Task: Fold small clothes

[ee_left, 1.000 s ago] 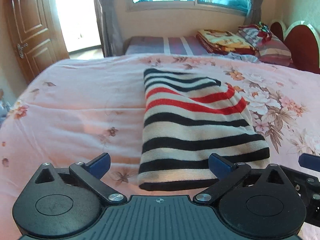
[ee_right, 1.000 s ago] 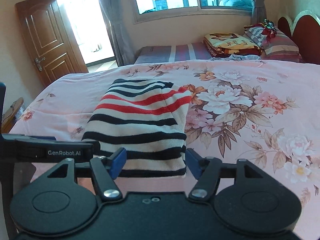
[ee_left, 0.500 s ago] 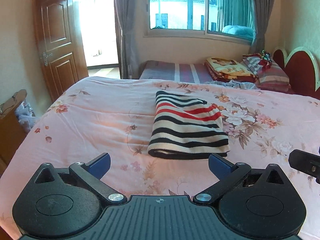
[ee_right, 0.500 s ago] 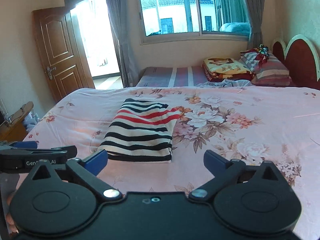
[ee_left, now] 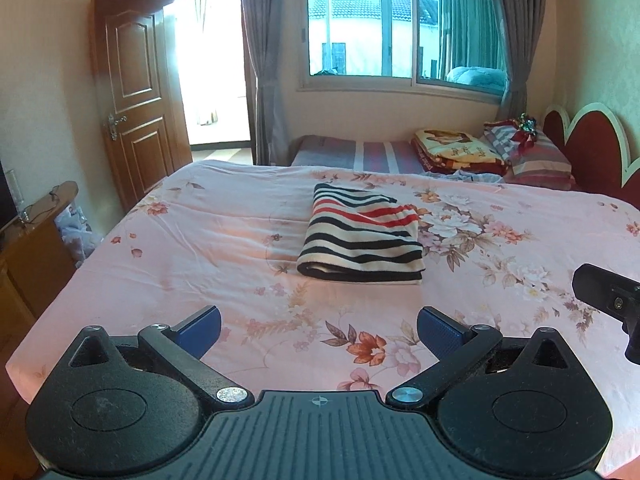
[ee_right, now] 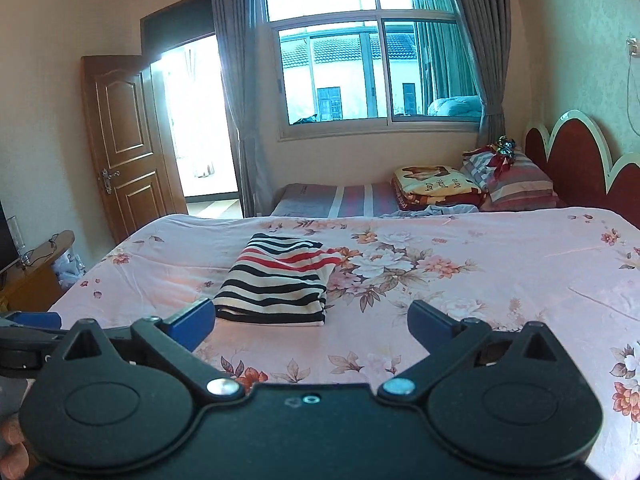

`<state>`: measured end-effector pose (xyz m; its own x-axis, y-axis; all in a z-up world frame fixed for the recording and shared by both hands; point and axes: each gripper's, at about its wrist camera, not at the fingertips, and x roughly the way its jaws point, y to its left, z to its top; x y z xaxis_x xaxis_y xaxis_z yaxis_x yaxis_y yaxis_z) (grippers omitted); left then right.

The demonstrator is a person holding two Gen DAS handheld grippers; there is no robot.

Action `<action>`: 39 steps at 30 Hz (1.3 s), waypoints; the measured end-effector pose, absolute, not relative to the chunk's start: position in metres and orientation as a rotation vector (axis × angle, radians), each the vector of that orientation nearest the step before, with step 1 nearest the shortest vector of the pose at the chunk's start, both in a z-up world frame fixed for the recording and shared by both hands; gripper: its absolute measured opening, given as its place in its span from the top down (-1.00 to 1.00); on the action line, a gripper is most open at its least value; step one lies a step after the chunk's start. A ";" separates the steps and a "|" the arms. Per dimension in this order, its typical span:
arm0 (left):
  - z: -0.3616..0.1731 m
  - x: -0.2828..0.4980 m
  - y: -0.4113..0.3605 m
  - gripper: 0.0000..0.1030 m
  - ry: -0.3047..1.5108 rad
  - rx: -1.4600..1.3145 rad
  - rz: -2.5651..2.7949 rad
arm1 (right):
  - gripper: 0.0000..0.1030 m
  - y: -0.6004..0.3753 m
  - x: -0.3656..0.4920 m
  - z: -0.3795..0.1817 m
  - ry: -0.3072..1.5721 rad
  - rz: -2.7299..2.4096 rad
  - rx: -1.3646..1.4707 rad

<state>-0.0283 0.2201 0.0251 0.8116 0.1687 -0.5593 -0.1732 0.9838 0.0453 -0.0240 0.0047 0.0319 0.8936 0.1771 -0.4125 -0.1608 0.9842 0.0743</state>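
A small striped garment, cream with black and red stripes, lies folded into a neat rectangle on the pink floral bed cover. It also shows in the right wrist view. My left gripper is open and empty, held well back from the garment near the bed's front edge. My right gripper is open and empty too, also pulled back, with the garment ahead and slightly left. Part of the right gripper shows at the right edge of the left wrist view.
A second bed with stacked blankets and pillows stands beyond, under the window. A red headboard is at the right. A wooden door and a wooden cabinet are at the left.
Both grippers have drawn back and up from the folded garment, which now looks smaller and farther away. The right gripper's jaws have widened. The garment has not moved.
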 end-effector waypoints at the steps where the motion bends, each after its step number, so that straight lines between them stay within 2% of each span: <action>1: 0.027 -0.032 0.220 -1.00 0.592 -0.011 0.182 | -0.98 0.003 -0.026 0.032 0.430 0.175 0.039; 19: 0.038 -0.062 0.218 -1.00 0.552 -0.021 0.223 | -0.98 -0.002 -0.040 0.028 0.410 0.166 0.007; 39: 0.038 -0.060 0.216 -1.00 0.562 -0.012 0.207 | -0.98 -0.005 -0.042 0.030 0.412 0.165 0.015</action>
